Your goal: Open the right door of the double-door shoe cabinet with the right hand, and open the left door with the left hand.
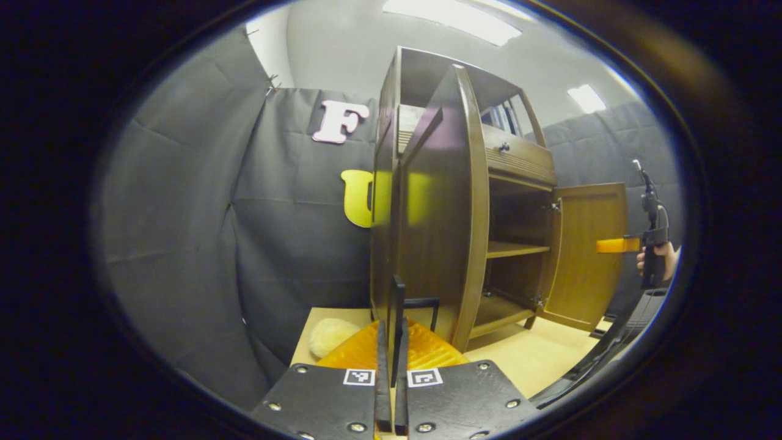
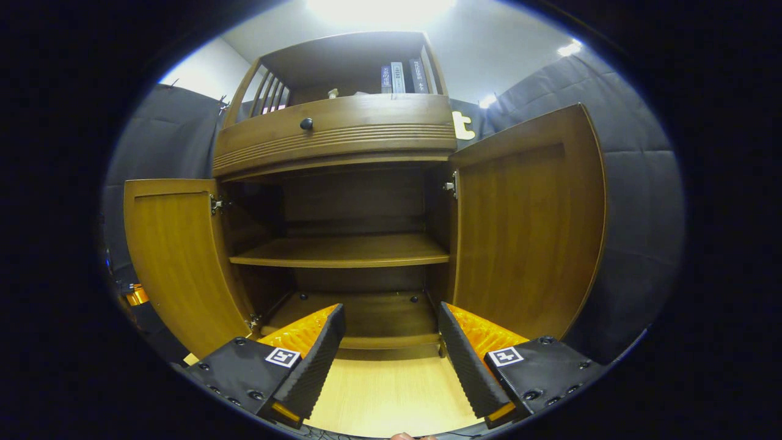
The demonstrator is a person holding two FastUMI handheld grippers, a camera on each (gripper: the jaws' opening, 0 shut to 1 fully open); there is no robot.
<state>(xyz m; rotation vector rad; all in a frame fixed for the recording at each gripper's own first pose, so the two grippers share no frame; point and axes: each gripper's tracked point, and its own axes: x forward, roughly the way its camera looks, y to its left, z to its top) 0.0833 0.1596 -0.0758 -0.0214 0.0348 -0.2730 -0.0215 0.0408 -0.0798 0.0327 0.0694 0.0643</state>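
The brown wooden double-door shoe cabinet (image 2: 342, 140) was seen standing on the pale wooden table (image 2: 391, 391), with both lower doors swung out. In the right gripper view, the right door (image 2: 525, 226) stood wide on its hinge and the left door (image 2: 177, 256) was folded back on the other side, so that the bare middle shelf (image 2: 342, 250) and the cabinet floor were exposed.

The right hand-held gripper (image 2: 388, 348) was held in front of the opening with its fingers spread apart and nothing between them.

In the left gripper view, the left hand-held gripper (image 1: 391, 360) was pinched closed on the thin dark metal handle (image 1: 398, 305) at the edge of the left door (image 1: 437, 208), which was seen nearly edge-on. The right hand-held gripper (image 1: 617, 245) was also visible farther off, beside the right door (image 1: 586, 250).

The task was judged to be almost finished. For the remaining step, the handle would best be released by parting the fingers fully before any withdrawal, and the left hand-held gripper would best be drawn straight back along its own axis, so that the door was not dragged shut or pushed against its hinges. A small pale fluffy object (image 1: 330, 336) lay on the table beside the cabinet and was best left undisturbed.
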